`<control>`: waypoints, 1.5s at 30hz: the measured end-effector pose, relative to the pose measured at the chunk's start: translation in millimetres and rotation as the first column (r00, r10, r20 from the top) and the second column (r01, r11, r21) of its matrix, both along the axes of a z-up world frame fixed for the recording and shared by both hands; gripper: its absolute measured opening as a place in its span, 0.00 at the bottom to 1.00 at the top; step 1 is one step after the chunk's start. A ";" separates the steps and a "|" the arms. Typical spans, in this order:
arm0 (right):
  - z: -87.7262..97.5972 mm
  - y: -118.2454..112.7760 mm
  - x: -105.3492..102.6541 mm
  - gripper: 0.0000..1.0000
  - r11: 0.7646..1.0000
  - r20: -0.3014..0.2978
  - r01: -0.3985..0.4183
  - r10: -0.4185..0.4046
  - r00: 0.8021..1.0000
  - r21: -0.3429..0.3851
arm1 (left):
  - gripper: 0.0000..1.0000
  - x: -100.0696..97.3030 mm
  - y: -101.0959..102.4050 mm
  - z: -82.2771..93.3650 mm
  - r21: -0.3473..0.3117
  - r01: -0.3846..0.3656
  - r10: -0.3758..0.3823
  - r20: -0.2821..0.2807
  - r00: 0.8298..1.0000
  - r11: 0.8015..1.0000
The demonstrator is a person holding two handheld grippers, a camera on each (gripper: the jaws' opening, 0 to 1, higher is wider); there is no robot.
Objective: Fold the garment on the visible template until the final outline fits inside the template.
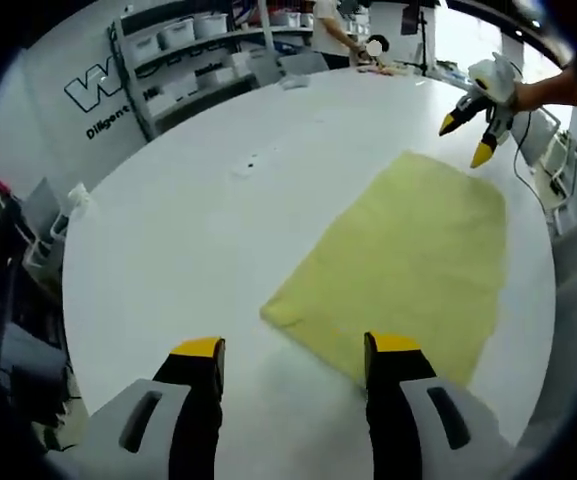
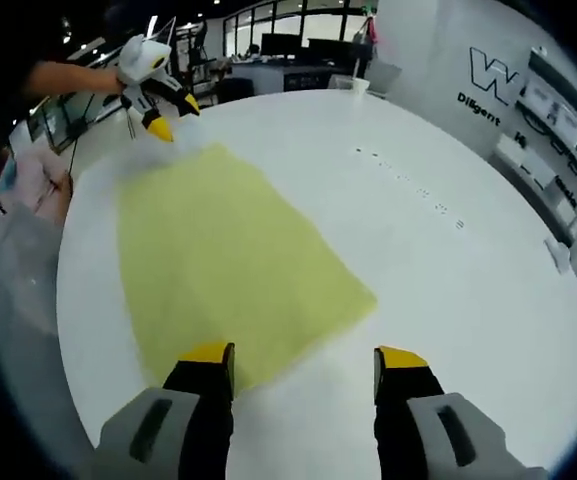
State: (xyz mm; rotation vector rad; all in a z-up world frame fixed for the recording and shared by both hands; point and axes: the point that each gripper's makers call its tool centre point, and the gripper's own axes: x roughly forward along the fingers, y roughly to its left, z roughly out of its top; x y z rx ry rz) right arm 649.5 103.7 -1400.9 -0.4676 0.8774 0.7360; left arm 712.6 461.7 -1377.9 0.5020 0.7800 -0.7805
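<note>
Currently the yellow garment (image 1: 408, 265) lies flat on the white surface (image 1: 198, 230), spread out in one layer as far as we can tell, a rough trapezoid with no fold visible. We see no separate template outline; it may sit beneath the cloth. We judge the flat spread as a starting layout that leaves the edges free to grip.

Left hand-held gripper (image 1: 296, 352): jaws wide apart, holding nothing, hovering at one end of the cloth, its right jaw over the nearest edge and a cloth corner between the jaws.

Right hand-held gripper (image 2: 304, 359): jaws likewise spread and empty, poised over the opposite end, its left jaw over the cloth edge. We see it from the left gripper view too (image 1: 480, 122), raised off the surface near the far edge.

With one hand-held gripper at each end, we judge the first fold not yet begun.

Shelving with bins (image 1: 183, 50) stands well beyond the surface.
</note>
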 end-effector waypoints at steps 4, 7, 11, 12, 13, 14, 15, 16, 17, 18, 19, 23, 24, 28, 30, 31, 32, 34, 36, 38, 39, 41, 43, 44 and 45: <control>3.0 -2.8 -7.6 0.52 1.000 -0.011 -0.007 0.007 1.000 -0.005 | 0.62 -7.0 3.9 2.4 0.008 0.014 -0.014 0.006 1.000 1.000; 6.4 -3.4 -10.4 0.53 1.000 -0.009 -0.006 0.006 1.000 -0.001 | 0.65 -12.1 9.0 3.1 0.005 0.001 -0.001 -0.006 1.000 1.000; 9.8 -0.9 -15.7 0.54 1.000 -0.011 -0.004 0.004 1.000 0.009 | 0.67 -18.3 12.6 5.3 0.000 -0.006 0.006 -0.005 1.000 1.000; 10.5 0.1 -17.6 0.54 1.000 -0.010 -0.007 0.007 1.000 0.010 | 0.68 -20.9 12.9 5.7 -0.004 -0.009 0.009 -0.007 1.000 1.000; 11.2 1.3 -19.3 0.54 1.000 -0.009 -0.011 0.011 1.000 0.014 | 0.69 -23.1 12.8 5.9 -0.008 -0.008 0.008 -0.007 1.000 1.000; 11.4 2.6 -22.0 0.53 1.000 -0.011 -0.018 0.018 1.000 0.016 | 0.69 -26.1 12.9 6.0 -0.009 -0.007 0.007 -0.008 1.000 1.000; 11.4 2.8 -23.8 0.53 1.000 -0.012 -0.022 0.022 1.000 0.015 | 0.69 -27.9 13.2 6.1 -0.007 -0.007 0.006 -0.007 1.000 1.000; 11.1 2.7 -26.9 0.52 1.000 -0.016 -0.025 0.025 1.000 0.013 | 0.69 -31.2 13.0 7.2 -0.008 -0.004 0.004 -0.002 1.000 1.000; 10.5 2.7 -28.7 0.51 1.000 -0.018 -0.025 0.025 1.000 0.016 | 0.69 -33.2 12.6 7.8 -0.012 -0.003 0.003 -0.001 1.000 1.000; 9.7 2.9 -30.9 0.50 1.000 -0.023 -0.022 0.023 0.999 0.021 | 0.69 -36.6 12.1 8.5 -0.015 -0.003 0.003 -0.001 1.000 1.000; 8.9 2.9 -34.6 0.49 1.000 -0.029 -0.019 0.020 0.999 0.023 | 0.69 -37.7 12.1 8.6 -0.016 -0.002 0.002 -0.001 1.000 1.000; 5.7 1.2 -45.1 0.47 1.000 -0.047 -0.018 0.019 0.999 0.026 | 0.68 -47.0 13.0 8.9 -0.024 0.001 -0.001 0.000 1.000 1.000; 5.5 0.5 -46.8 0.46 1.000 -0.052 -0.020 0.021 0.998 0.024 | 0.68 -49.0 13.4 8.9 -0.025 0.000 0.000 -0.001 1.000 1.000; 6.4 -1.3 -52.5 0.42 1.000 -0.065 -0.025 0.026 0.998 0.013 | 0.68 -56.7 16.3 8.3 -0.032 -0.006 0.006 -0.002 1.000 0.999; 6.4 0.1 -57.2 0.38 1.000 -0.075 -0.025 0.027 0.997 0.018 | 0.68 -60.6 18.1 5.9 -0.046 -0.026 0.025 -0.015 1.000 0.999; 5.3 0.2 -58.6 0.35 1.000 -0.075 -0.027 0.028 0.997 0.015 | 0.68 -62.4 18.9 4.4 -0.047 -0.031 0.030 -0.021 0.999 0.998; 3.4 0.4 -61.5 0.31 1.000 -0.082 -0.028 0.029 0.996 0.012 | 0.68 -65.4 19.7 2.3 -0.047 -0.032 0.031 -0.026 0.999 0.998; -0.8 2.1 -67.4 0.28 1.000 -0.108 -0.015 0.017 0.994 0.023 | 0.69 -69.5 22.1 0.0 -0.036 -0.040 0.039 -0.029 0.999 0.999; -3.9 2.9 -70.4 0.29 1.000 -0.115 -0.010 0.012 0.993 0.018 | 0.69 -72.2 22.1 1.1 -0.051 -0.047 0.046 -0.024 0.999 0.998; -7.0 5.7 -75.6 0.28 1.000 -0.125 -0.010 0.012 0.992 0.023 | 0.69 -77.3 22.3 -0.3 -0.062 -0.055 0.053 -0.035 0.998 0.997; -9.1 6.9 -78.9 0.27 1.000 -0.133 -0.008 0.011 0.991 0.022 | 0.69 -80.7 22.8 -1.5 -0.060 -0.052 0.050 -0.034 0.998 0.997; -12.2 10.3 -84.0 0.27 1.000 -0.140 -0.011 0.014 0.990 0.025 | 0.68 -85.2 23.8 -3.3 -0.063 -0.050 0.048 -0.035 0.998 0.997; -15.3 13.2 -88.3 0.26 0.999 -0.147 -0.015 0.019 0.989 0.028 | 0.68 -88.9 24.8 -5.0 -0.070 -0.058 0.055 -0.043 0.998 0.996; -16.6 14.3 -90.1 0.26 0.999 -0.150 -0.015 0.019 0.989 0.029 | 0.68 -89.6 25.2 -5.2 -0.072 -0.063 0.060 -0.044 0.997 0.995; -17.6 15.6 -92.3 0.26 0.999 -0.153 -0.014 0.019 0.988 0.032 | 0.67 -92.0 25.0 -5.4 -0.086 -0.074 0.070 -0.047 0.996 0.994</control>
